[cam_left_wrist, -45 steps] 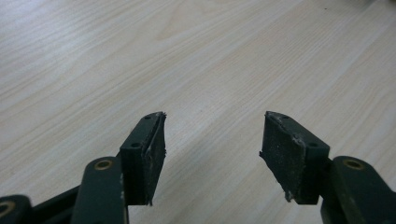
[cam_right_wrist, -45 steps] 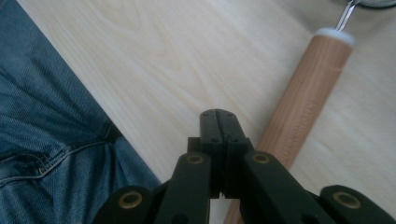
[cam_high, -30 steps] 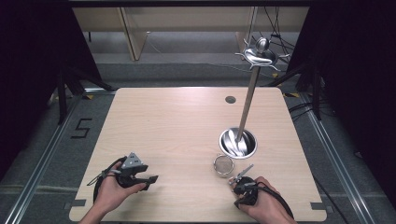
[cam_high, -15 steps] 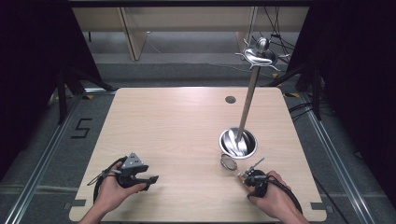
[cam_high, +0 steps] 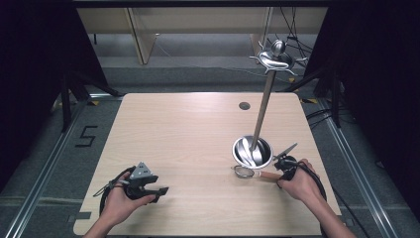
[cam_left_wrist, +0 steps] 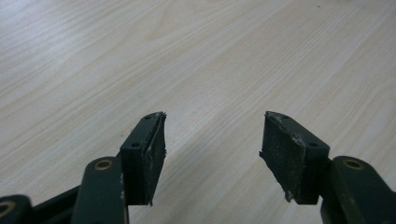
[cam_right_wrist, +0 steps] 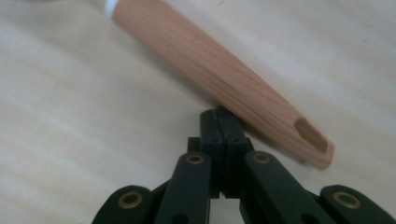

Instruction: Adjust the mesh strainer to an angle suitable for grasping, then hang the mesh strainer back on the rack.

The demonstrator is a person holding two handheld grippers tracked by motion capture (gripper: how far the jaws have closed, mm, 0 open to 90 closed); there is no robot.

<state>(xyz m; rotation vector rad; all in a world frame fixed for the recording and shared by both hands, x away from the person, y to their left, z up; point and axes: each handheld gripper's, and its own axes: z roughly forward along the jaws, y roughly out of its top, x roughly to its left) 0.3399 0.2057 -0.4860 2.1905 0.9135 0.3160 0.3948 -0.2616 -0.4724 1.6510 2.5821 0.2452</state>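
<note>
My left gripper (cam_left_wrist: 212, 154) sits at the near left of the bench (cam_high: 188, 134), its jaws apart over bare wood. My right gripper (cam_right_wrist: 223, 126) is at the near right, jaws pressed together with nothing between them, tips just beside the wooden handle (cam_right_wrist: 219, 79) of a small strainer (cam_high: 243, 172). The strainer lies flat on the bench, just near of the steel bowl (cam_high: 252, 151) at the foot of a tall metal stand (cam_high: 265, 99).

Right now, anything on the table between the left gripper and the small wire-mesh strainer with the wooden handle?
No. In the high view the light wooden tabletop is bare between the left gripper and the strainer. The left gripper view shows bare wood beyond its open jaws.
</note>
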